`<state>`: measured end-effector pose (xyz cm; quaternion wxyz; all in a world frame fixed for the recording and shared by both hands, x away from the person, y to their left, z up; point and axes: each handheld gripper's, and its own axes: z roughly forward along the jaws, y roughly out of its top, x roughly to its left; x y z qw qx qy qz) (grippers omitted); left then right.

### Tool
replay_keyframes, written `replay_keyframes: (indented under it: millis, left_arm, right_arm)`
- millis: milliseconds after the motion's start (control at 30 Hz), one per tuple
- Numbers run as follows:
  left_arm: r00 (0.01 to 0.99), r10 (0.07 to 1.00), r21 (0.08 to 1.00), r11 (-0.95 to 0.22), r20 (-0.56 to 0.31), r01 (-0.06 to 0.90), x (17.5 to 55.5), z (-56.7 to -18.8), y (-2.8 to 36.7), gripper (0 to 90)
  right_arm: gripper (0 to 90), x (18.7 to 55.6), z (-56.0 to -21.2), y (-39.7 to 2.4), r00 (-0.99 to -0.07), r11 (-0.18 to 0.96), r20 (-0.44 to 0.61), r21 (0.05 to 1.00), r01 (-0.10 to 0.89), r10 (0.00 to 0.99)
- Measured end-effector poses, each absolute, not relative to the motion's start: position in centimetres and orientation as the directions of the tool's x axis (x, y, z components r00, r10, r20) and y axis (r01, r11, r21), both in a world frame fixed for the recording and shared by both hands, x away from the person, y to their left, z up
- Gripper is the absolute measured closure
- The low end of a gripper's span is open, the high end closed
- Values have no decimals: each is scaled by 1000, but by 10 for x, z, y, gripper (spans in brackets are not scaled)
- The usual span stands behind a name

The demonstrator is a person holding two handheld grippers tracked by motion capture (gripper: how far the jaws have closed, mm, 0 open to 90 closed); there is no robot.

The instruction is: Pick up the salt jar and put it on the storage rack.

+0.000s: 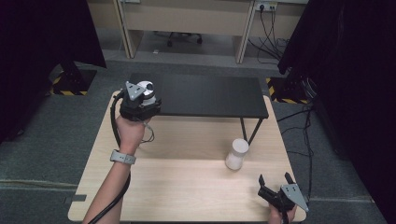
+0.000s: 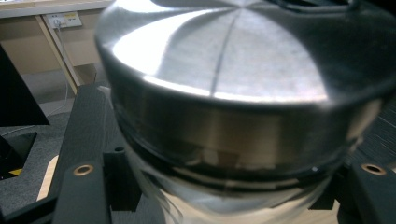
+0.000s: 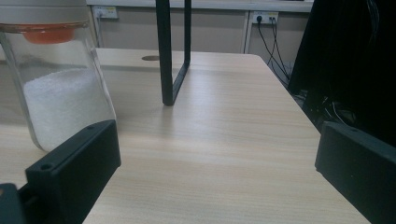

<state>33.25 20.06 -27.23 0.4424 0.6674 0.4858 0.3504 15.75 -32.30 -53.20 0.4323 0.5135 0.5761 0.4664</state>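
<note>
My left gripper (image 1: pixel 142 100) is shut on a glass jar with a round silver metal lid (image 1: pixel 148 87), holding it at the left end of the black shelf (image 1: pixel 210 95). In the left gripper view the lid (image 2: pixel 224 60) looms close, and the black jaws press the jar's neck from both sides. A second jar (image 1: pixel 236 154) with white powder stands upright on the wooden table (image 1: pixel 187 186), right of centre. My right gripper (image 1: pixel 274 178) rests open near the table's front right corner, with nothing between its fingers. In the right gripper view the powder jar (image 3: pixel 56 93) stands just beyond the left jaw.
The black shelf stands on thin legs (image 3: pixel 173 56) at the back of the table. Black curtains hang on both sides. Desks and cables sit behind the table on the grey floor. A cable trails from the left gripper down the forearm.
</note>
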Motion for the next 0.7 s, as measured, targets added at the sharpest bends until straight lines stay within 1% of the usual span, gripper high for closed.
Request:
replay_keyframes:
  millis: [600, 700]
  left_arm:
    - [290, 956, 930, -150, 49, 336, 375, -271, 191, 306]
    - [283, 958, 931, -134, 35, 340, 380, -275, 191, 306]
  right_arm:
    - [4, 158, -532, -321, -92, 41, -23, 981, 188, 995]
    - [3, 158, -532, -321, -92, 40, -22, 981, 189, 996]
